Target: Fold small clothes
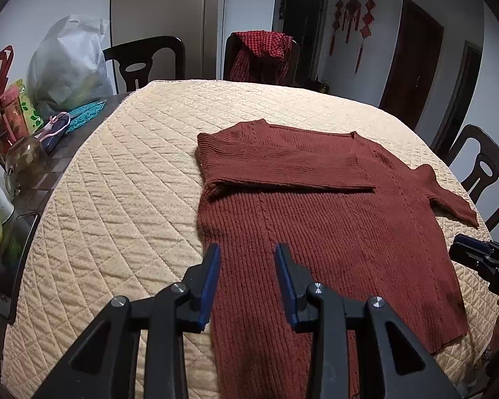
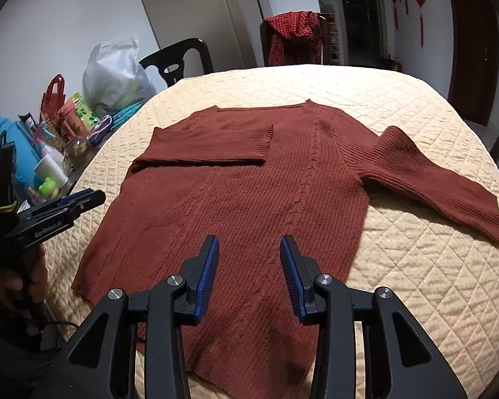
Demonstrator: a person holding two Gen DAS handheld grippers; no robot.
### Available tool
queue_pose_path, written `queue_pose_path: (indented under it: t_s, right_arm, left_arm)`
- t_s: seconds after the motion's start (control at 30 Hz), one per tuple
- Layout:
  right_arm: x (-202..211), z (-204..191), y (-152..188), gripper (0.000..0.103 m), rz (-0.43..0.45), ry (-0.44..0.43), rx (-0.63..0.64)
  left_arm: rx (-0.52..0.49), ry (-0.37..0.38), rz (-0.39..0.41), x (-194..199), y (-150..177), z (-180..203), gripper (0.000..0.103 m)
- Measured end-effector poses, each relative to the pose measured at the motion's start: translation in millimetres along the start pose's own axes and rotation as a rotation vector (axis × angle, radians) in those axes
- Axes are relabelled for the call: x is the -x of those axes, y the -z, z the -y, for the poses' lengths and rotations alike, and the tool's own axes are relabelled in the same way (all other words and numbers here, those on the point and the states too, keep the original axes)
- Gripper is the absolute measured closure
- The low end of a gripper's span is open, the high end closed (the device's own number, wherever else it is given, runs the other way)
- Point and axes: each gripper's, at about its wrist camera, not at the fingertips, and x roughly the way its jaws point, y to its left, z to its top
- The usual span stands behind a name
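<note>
A rust-brown ribbed sweater (image 1: 316, 226) (image 2: 236, 199) lies flat on the cream quilted table cover (image 1: 123, 199) (image 2: 415, 266). Its left sleeve (image 1: 282, 163) (image 2: 209, 143) is folded across the chest; the right sleeve (image 1: 449, 196) (image 2: 432, 186) still spreads out to the side. My left gripper (image 1: 248, 251) hovers open over the sweater's lower left part, nothing between its blue pads. My right gripper (image 2: 249, 242) is open above the lower middle of the sweater, also holding nothing. Each gripper shows at the edge of the other's view: the right gripper (image 1: 462, 252) and the left gripper (image 2: 93, 198).
Clutter crowds the table's left side: a white plastic bag (image 1: 66, 63), red bag, bottles (image 2: 13, 153), a glass jar (image 1: 23, 159). Dark chairs (image 1: 143, 60) stand around the table, one draped with a red checked cloth (image 1: 262, 50). A hand (image 2: 16, 282) grips the left tool.
</note>
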Motion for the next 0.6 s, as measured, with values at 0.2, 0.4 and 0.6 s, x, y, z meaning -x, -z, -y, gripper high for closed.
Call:
queue_pose_path:
  t_s: [0.2,0.4,0.6]
  right_arm:
    - [3.4,1.5,3.2,0.064,0.007,0.000,-0.005]
    - [4.9,1.6,5.0,0.064,0.009,-0.001,-0.007]
    - [5.0,6.7,6.6,0.064,0.008,0.005,-0.021]
  left_arm:
    - [-0.004,-0.002,0.005,5.1,2.2,4.0,0.065]
    - [-0.010,0.000,0.000,6.8,4.1,12.7,0.065]
    - [-0.020,0.006,-0.005,3.8,1.1,17.1,0.065]
